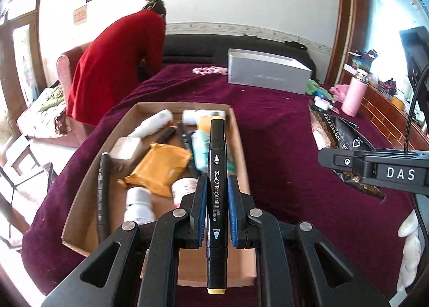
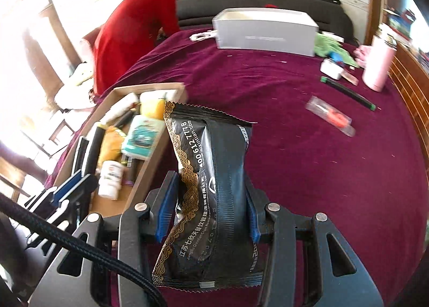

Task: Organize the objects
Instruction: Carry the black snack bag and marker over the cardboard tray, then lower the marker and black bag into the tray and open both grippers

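My left gripper (image 1: pixel 217 186) is shut on a black art marker (image 1: pixel 216 173) with yellow caps, held lengthwise above the near right part of a shallow cardboard tray (image 1: pixel 80 210). The tray holds several items: white bottles, an orange packet (image 1: pixel 158 167), black pens, a teal pack. My right gripper (image 2: pixel 210 183) is shut on a black and gold snack packet (image 2: pixel 211 186), held above the maroon bedspread just right of the tray (image 2: pixel 150 170). The right gripper with the packet also shows at the right of the left wrist view (image 1: pixel 375 170).
A grey box (image 2: pixel 265 32) lies at the far side of the bed. A pink tumbler (image 2: pixel 378 65), a green-capped black pen (image 2: pixel 348 93), a clear pack with an orange item (image 2: pixel 331 116) and small items lie at the right. A person in red (image 2: pixel 134 36) bends at the far left.
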Available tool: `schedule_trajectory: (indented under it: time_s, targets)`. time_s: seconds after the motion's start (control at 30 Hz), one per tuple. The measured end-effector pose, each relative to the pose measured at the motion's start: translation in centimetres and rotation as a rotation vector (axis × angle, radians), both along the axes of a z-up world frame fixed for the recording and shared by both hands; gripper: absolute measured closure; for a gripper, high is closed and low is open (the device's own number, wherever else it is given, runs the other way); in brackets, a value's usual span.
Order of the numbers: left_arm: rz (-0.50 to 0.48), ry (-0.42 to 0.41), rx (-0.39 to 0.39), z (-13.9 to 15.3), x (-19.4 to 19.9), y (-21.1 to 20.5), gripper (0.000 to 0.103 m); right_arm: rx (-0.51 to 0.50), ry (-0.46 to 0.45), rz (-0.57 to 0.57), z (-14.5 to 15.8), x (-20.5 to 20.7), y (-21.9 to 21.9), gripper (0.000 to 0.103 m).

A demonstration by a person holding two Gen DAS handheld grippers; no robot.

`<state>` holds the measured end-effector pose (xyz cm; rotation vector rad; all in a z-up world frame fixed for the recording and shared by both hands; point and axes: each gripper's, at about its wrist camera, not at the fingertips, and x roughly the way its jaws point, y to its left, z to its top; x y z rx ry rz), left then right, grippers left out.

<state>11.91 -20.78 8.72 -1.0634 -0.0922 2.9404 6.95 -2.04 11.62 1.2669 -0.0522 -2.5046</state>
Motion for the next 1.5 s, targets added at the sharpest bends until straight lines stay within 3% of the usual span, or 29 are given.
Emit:
schedule_trajectory:
  time_s: [0.63,1.03,1.27,1.5]
  targets:
    - [0.117,-0.039,0.003,-1.6,-1.9,-6.7,0.091,-0.019,-0.082,0.171,-1.5,-1.7,-10.8,0.059]
    - [0.205,-0.061,0.057,-2.2,-2.7,-12.8,0.091,-0.051,-0.157,0.213,-3.3,-1.6,-13.5,0.059]
    - [0.189,-0.088,0.064,-3.3,-3.4,-13.3,0.091,-0.085,-0.217,0.254,-4.8,-0.5,-15.0,0.059]
    - [0.155,-0.122,0.045,-4.4,-4.2,-12.2,0.091,-0.051,-0.191,0.213,-4.9,-1.7,-14.5,0.059]
